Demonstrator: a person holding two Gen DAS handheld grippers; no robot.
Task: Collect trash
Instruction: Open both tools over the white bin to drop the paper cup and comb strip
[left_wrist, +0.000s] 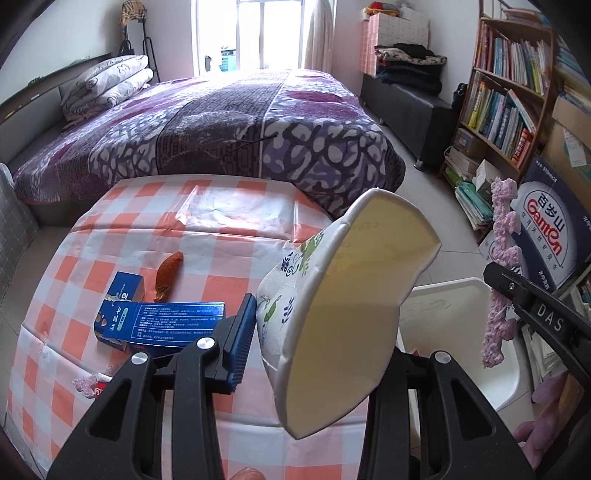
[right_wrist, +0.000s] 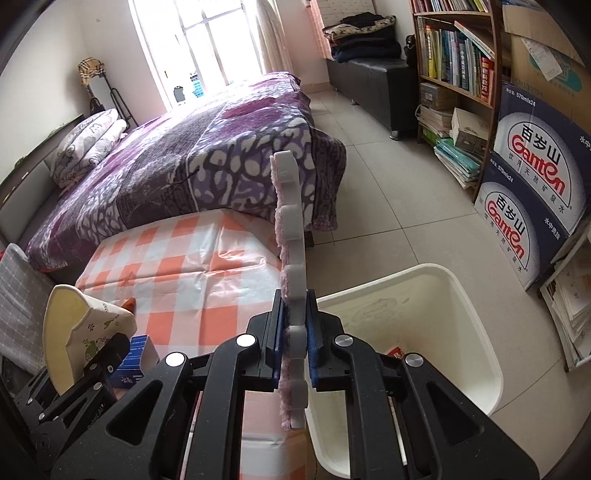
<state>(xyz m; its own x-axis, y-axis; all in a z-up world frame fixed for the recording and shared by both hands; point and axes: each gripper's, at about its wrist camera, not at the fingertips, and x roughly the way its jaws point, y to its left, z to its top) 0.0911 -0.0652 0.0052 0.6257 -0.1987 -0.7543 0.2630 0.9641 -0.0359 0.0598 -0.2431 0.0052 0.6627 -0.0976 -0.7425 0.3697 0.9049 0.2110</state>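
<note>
My left gripper (left_wrist: 317, 343) is shut on a squashed paper cup (left_wrist: 343, 306) with green print, held above the right edge of the checked table (left_wrist: 236, 243). The cup also shows in the right wrist view (right_wrist: 74, 332). My right gripper (right_wrist: 293, 339) is shut on a pink and white foam strip (right_wrist: 291, 266), held upright over the left rim of the white bin (right_wrist: 461, 306). The strip (left_wrist: 498, 273) and the bin (left_wrist: 461, 295) also show in the left wrist view. A blue carton (left_wrist: 159, 321) and an orange peel (left_wrist: 168, 273) lie on the table.
A bed with a purple blanket (left_wrist: 221, 122) stands behind the table. A bookshelf (right_wrist: 458, 55) and stacked Ganten boxes (right_wrist: 535, 184) line the right wall. A small pink scrap (left_wrist: 88, 384) lies near the table's front left. A red item (right_wrist: 395, 352) lies inside the bin.
</note>
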